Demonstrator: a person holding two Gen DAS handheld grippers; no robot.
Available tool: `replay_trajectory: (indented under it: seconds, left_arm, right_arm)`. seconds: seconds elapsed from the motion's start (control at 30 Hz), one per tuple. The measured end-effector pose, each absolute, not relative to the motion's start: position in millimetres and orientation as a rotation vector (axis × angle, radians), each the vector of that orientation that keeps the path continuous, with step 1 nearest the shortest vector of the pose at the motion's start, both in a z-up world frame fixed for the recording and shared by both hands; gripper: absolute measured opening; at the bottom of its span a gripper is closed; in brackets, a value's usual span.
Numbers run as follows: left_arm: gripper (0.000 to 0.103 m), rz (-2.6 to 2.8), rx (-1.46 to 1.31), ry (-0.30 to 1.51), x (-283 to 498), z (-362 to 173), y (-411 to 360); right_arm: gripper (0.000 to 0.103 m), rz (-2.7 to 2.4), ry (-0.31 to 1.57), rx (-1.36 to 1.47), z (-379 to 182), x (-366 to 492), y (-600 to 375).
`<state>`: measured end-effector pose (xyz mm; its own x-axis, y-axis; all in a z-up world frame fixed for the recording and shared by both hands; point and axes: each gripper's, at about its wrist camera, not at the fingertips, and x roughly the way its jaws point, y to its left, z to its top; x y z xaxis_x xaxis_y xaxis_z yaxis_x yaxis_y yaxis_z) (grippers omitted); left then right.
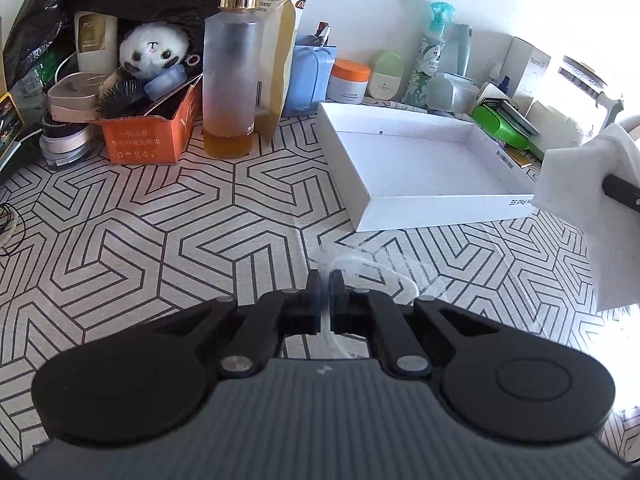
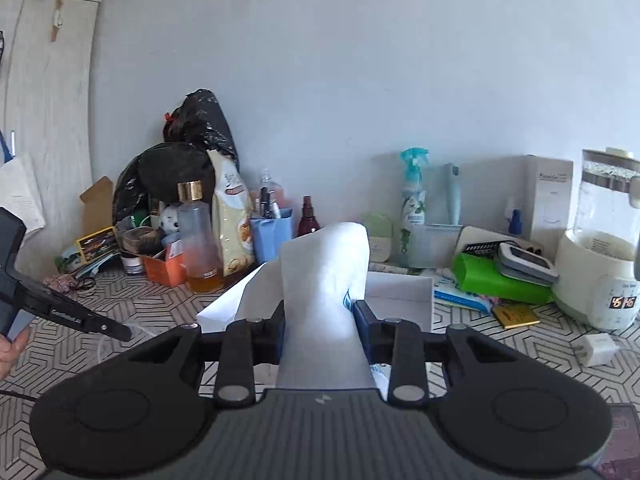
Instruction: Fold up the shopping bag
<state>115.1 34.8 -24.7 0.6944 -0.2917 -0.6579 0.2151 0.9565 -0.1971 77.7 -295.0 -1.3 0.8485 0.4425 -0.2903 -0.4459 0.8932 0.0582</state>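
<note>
Shopping bag, white: clamped upright in right gripper, lifted clear of table for folding. Left gripper: jaws nearly together, pinching a thin translucent strip, likely the bag's handle.

Patterned tabletop: open white box at far right; frosted bottle and orange carton at far left; kettle far right.

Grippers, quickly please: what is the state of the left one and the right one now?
Left gripper: closed on a thin translucent handle loop.
Right gripper: closed on the folded white shopping bag, lifted above the table.
</note>
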Motion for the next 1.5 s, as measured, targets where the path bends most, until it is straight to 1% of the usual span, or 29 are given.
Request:
replay_trajectory:
  seconds: [0.23,0.37,0.53,0.67,0.83,1.0,1.1,1.17,1.27,1.37,1.5]
  left_arm:
    - [0.004,-0.340,-0.095,0.706,103,-6,22]
    - [0.004,-0.410,-0.130,0.677,93,8,17]
    - [0.003,-0.496,-0.154,0.650,82,23,7]
    - [0.004,-0.506,-0.174,0.634,81,32,-1]
    - [0.004,-0.497,-0.184,0.601,87,45,-10]
    - [0.004,-0.552,-0.148,0.613,87,54,-28]
    - [0.004,-0.608,-0.100,0.619,80,58,-43]
    - [0.007,-0.659,-0.099,0.642,76,57,-51]
    - [0.007,-0.717,-0.111,0.669,70,55,-59]
    - [0.007,-0.762,-0.152,0.666,60,53,-58]
    - [0.007,-0.794,-0.209,0.613,39,55,-48]
  right_arm:
    - [0.033,0.695,0.304,-0.121,-15,51,-227]
    - [0.034,0.688,0.287,-0.185,-28,45,-199]
    - [0.034,0.663,0.260,-0.222,-32,42,-189]
    - [0.034,0.615,0.178,-0.265,-34,32,-188]
    - [0.034,0.711,0.206,-0.186,-38,35,-198]
    - [0.034,0.796,0.233,-0.137,-38,38,-205]
    - [0.034,0.846,0.214,-0.161,-38,32,-205]
    - [0.034,0.881,0.198,-0.152,-36,29,-206]
    - [0.034,0.913,0.155,-0.136,-33,25,-209]
    - [0.034,0.914,0.126,-0.032,-28,28,-222]
    - [0.034,0.928,0.102,0.138,-23,34,-247]
